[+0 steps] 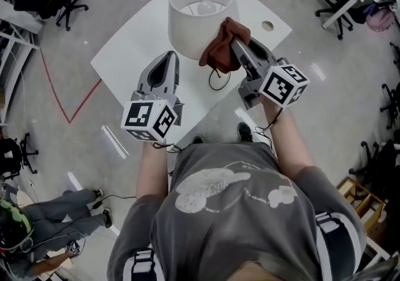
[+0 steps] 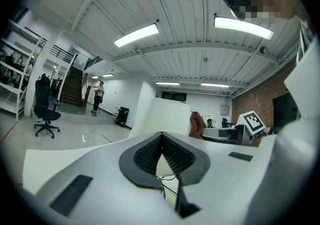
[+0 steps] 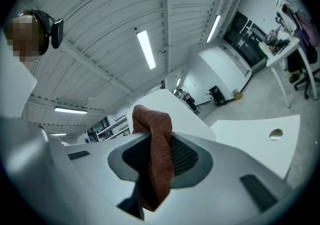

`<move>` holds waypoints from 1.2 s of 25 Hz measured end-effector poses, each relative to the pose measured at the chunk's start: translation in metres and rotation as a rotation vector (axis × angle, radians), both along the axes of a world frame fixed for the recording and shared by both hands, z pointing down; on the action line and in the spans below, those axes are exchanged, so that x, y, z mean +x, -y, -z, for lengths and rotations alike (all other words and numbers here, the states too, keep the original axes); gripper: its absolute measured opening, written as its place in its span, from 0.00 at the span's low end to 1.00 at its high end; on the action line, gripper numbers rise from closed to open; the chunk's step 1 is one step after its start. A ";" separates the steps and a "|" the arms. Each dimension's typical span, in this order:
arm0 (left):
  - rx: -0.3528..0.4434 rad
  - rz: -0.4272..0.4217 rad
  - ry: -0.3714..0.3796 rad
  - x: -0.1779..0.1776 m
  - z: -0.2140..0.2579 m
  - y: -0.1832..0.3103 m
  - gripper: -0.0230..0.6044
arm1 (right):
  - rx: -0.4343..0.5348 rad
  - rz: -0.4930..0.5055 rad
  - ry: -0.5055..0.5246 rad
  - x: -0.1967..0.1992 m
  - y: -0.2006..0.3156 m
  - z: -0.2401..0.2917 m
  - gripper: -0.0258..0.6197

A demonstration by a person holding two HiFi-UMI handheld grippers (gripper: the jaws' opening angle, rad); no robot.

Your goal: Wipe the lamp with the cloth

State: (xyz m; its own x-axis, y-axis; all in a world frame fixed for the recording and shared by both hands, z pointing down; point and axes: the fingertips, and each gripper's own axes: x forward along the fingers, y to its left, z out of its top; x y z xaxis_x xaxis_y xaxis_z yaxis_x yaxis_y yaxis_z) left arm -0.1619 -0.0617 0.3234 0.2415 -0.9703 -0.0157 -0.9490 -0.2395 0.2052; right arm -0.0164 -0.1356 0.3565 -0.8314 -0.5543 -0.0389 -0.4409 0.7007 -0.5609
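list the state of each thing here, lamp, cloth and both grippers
lamp: upright on the white table, bulb visible through its open top
left gripper: jaws shut, nothing between them
right gripper: shut on the cloth
cloth: bunched, hanging from the jaws at the lamp's side

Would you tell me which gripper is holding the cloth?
The right gripper: its jaws pinch the reddish cloth; the left gripper is shut on nothing.
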 end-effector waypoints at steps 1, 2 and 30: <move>-0.010 0.017 0.000 0.001 -0.004 0.000 0.05 | -0.011 0.021 -0.002 -0.001 0.000 -0.006 0.18; -0.019 0.033 0.001 0.003 -0.008 0.000 0.05 | -0.021 0.042 -0.006 -0.002 0.000 -0.012 0.18; 0.006 0.359 -0.023 0.072 0.000 -0.007 0.05 | 0.045 0.354 -0.076 0.045 0.034 -0.023 0.18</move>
